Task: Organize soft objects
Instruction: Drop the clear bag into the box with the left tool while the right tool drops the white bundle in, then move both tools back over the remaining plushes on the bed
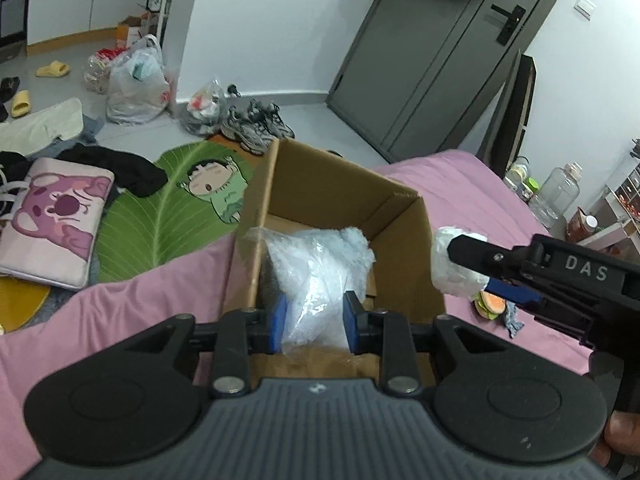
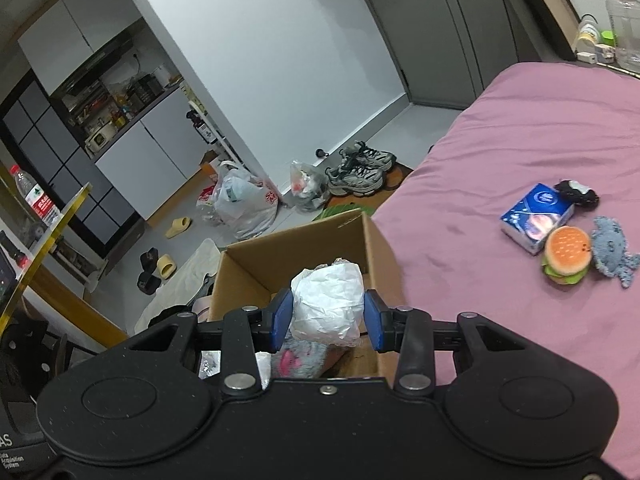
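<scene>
An open cardboard box (image 1: 404, 240) stands on the pink bed, also in the right wrist view (image 2: 304, 248). My left gripper (image 1: 316, 322) is shut on a clear plastic bag of white fluff (image 1: 320, 276), held inside the box. My right gripper (image 2: 326, 320) is shut on a crumpled white paper-like bundle (image 2: 326, 304), held above the box's near edge; it also shows in the left wrist view (image 1: 456, 264) to the right of the box. A burger plush (image 2: 566, 256), a blue-grey knitted plush (image 2: 612, 250), a blue tissue pack (image 2: 536, 216) and a black-and-white item (image 2: 578, 192) lie on the bed.
The pink bed (image 2: 500, 140) extends right. On the floor are a green leaf rug (image 1: 160, 208), a pink cushion (image 1: 52, 220), clothes, plastic bags (image 1: 136, 80), grey sneakers (image 2: 360, 172) and slippers. A grey door (image 1: 432, 52) is behind the box. Bottles stand by the bed's far side (image 1: 556, 196).
</scene>
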`<state>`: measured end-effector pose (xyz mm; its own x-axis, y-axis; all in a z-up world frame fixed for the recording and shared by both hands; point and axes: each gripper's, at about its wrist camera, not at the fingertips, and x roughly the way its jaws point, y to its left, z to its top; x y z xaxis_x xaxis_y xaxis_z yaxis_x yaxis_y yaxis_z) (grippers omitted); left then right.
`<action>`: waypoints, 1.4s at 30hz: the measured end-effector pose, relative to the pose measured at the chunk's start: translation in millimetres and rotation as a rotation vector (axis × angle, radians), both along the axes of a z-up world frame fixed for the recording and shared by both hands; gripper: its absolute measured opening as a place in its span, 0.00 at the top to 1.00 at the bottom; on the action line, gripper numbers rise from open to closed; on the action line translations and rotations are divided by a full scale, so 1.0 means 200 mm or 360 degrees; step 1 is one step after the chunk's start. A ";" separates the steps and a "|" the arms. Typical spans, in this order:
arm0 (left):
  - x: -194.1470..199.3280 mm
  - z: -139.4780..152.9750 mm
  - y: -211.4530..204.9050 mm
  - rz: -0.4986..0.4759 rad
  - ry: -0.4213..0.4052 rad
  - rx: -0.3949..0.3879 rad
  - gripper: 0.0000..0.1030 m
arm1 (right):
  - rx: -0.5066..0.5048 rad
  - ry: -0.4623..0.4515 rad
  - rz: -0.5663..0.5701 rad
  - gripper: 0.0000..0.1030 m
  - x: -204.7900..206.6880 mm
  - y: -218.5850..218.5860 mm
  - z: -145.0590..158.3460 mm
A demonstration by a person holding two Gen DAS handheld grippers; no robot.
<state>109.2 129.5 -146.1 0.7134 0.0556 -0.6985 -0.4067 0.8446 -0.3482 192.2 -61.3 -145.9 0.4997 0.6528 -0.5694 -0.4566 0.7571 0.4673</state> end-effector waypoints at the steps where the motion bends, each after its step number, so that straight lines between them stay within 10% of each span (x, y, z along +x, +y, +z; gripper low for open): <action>1: 0.00 0.01 0.00 0.0007 -0.0008 0.0011 0.71 | 0.0001 -0.0002 0.0001 0.63 0.00 0.01 0.00; 13: 0.03 0.08 -0.03 0.0056 -0.0073 0.0076 0.58 | 0.0007 -0.0076 -0.0028 0.45 0.09 0.09 0.08; 21: 0.09 0.12 -0.10 0.0096 -0.0077 0.0172 0.35 | -0.0017 -0.0047 -0.0018 0.40 0.10 -0.04 0.09; 42: 0.37 0.24 -0.35 -0.0091 -0.0029 0.0382 0.19 | -0.0220 -0.0128 -0.0103 0.06 0.25 -0.50 0.14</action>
<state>182.9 59.8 -98.1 0.7323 0.1775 -0.6575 -0.3515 0.9254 -0.1417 241.6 -161.1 -117.8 0.5855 0.5359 -0.6082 -0.4366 0.8407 0.3205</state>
